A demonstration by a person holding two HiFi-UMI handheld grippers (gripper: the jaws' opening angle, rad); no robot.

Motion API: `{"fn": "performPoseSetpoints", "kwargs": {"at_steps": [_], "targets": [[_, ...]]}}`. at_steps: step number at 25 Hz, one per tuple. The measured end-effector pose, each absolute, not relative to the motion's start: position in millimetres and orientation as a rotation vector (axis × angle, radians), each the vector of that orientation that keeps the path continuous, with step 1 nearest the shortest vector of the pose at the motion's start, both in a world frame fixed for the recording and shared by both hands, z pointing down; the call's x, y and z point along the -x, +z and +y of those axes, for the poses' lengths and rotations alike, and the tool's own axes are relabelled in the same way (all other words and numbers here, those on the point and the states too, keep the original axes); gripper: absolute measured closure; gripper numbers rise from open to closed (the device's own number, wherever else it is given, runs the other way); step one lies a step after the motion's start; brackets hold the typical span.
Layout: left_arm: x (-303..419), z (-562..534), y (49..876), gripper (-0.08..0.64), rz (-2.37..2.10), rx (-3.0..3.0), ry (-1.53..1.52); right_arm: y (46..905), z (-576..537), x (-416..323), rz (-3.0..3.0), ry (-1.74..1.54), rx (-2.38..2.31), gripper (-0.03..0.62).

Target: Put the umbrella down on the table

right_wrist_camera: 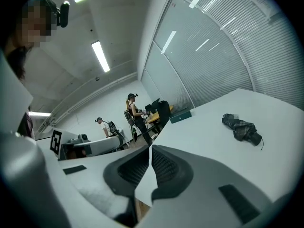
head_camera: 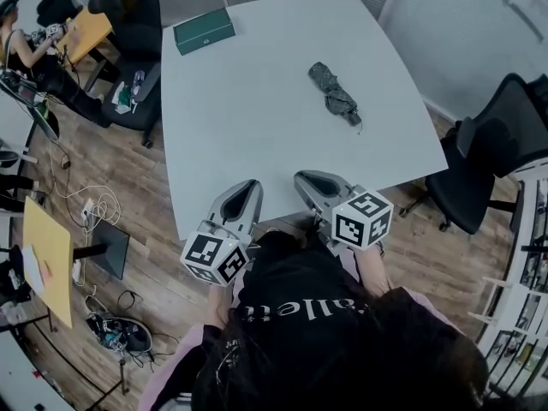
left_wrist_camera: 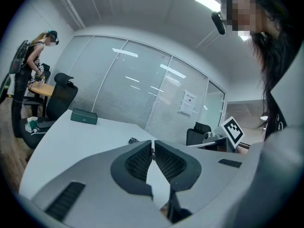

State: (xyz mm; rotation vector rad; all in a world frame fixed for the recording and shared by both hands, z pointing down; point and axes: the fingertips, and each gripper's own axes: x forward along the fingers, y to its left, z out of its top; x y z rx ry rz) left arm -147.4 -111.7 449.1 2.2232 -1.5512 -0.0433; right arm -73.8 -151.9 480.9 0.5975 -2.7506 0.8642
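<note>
A folded dark umbrella (head_camera: pixel 334 94) lies flat on the pale table (head_camera: pixel 257 135), right of its middle and with nothing touching it. It also shows as a dark bundle in the right gripper view (right_wrist_camera: pixel 241 128), and only its tip shows in the left gripper view (left_wrist_camera: pixel 133 140). My left gripper (head_camera: pixel 251 185) hovers over the table's near edge, its jaws shut and empty (left_wrist_camera: pixel 153 142). My right gripper (head_camera: pixel 301 178) is beside it at the same edge, also shut with nothing between its pads (right_wrist_camera: pixel 150 148). Both stand well short of the umbrella.
A dark green box (head_camera: pixel 204 31) lies at the table's far left corner. A black office chair (head_camera: pixel 488 161) stands off the right edge, another (head_camera: pixel 133 24) at the far left. A person (head_camera: pixel 17 41) works at a desk beyond. Cables lie on the wooden floor at left.
</note>
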Motion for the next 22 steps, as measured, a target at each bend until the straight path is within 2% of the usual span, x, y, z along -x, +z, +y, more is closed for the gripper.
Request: {"fn": "performPoseSetpoints", "kwargs": {"at_steps": [22], "targets": [[152.1, -122.8, 447.3, 0.532, -1.488, -2.304, -0.060, 493.5, -160.8, 82.6, -2.720, 0.899, -0.650, 0.561]]}}
